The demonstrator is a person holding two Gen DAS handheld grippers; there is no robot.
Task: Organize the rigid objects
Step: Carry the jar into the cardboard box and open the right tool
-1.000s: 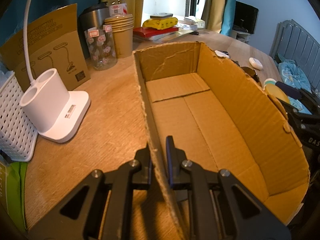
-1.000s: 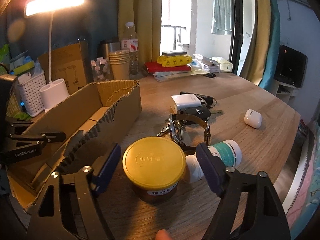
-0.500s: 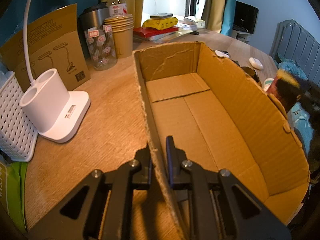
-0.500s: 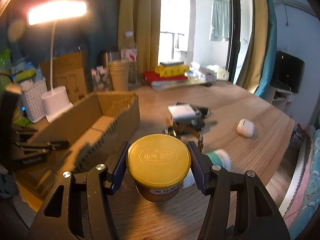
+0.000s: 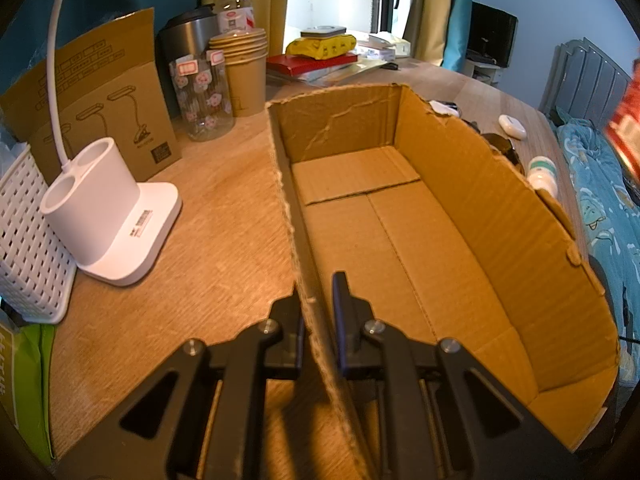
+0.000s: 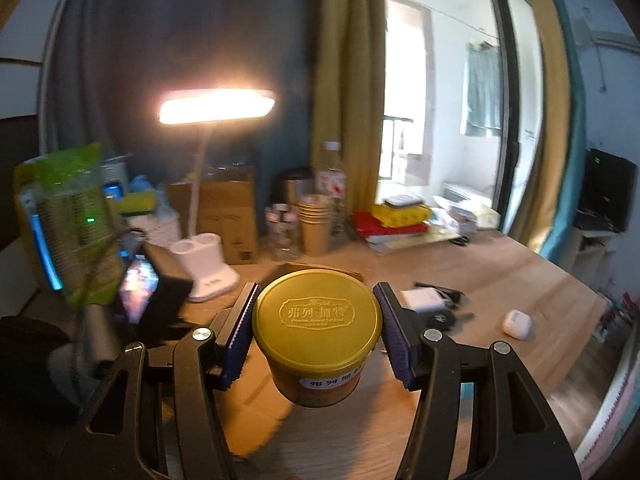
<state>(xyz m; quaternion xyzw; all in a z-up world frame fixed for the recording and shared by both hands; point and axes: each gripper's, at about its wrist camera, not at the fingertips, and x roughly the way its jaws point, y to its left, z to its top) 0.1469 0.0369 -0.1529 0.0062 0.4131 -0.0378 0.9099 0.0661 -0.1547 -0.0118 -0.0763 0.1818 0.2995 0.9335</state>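
Note:
My left gripper [image 5: 318, 300] is shut on the near left wall of an open cardboard box [image 5: 480, 208], one finger inside and one outside. The box floor is bare. In the right wrist view my right gripper [image 6: 316, 286] is shut on a round can with a gold lid [image 6: 316, 320]. Both blue pads press its sides, and it hangs in the air above the wooden table [image 6: 500, 272]. A blurred red shape [image 5: 626, 120] at the right edge of the left wrist view may be that can.
Left of the box stand a white lamp base [image 5: 108, 216], a white basket [image 5: 24, 240], a patterned jar [image 5: 204, 96] and stacked paper cups [image 5: 240, 68]. To its right lie a white bottle [image 5: 542, 172], an earbud case [image 6: 516, 322] and a white pack [image 6: 420, 298].
The right gripper closed on the gold-lidded can and lifted it off the table, its view tilting upward. The left gripper and the box kept still.

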